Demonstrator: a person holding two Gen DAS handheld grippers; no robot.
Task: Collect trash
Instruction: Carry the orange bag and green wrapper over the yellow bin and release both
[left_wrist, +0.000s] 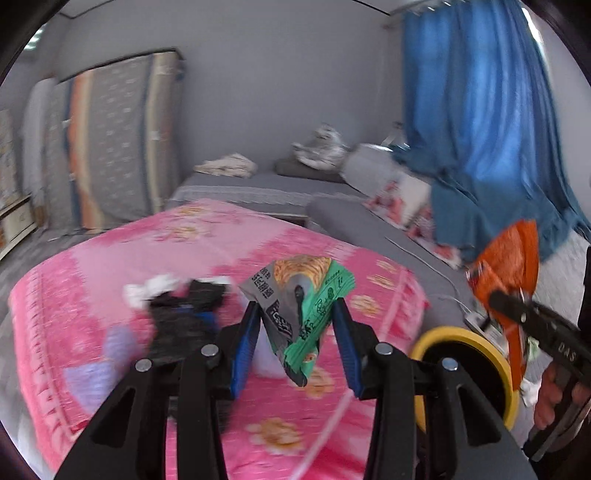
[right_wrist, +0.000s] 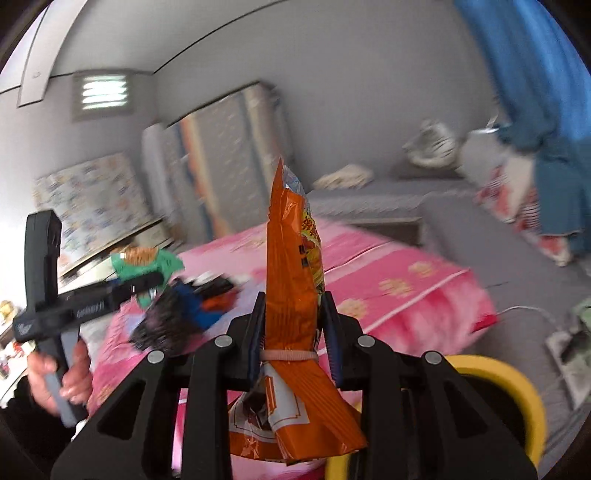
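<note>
left gripper (left_wrist: 299, 325) clamped on green snack wrapper (left_wrist: 306, 306), held above pink quilt (left_wrist: 92, 295); right gripper (right_wrist: 293, 328) clamped on orange chip bag (right_wrist: 295, 280), bag lifted near yellow-rimmed bin (right_wrist: 517, 387); risk judged: green wrapper pinched only at crumpled middle, slip likely if swung fast; tall orange bag could catch bin rim; black-and-blue packet (left_wrist: 184, 317) and white tissue (left_wrist: 151, 290) left on quilt, seen clearest in left view; pink band (right_wrist: 288, 355) round bag shown only in right view.

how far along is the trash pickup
Nothing visibly binned yet; the inside of the yellow bin is hidden. In hand: the left gripper holds a green wrapper, the right gripper an orange snack bag. Left: dark packaging and white crumpled paper on the pink bedspread.
</note>
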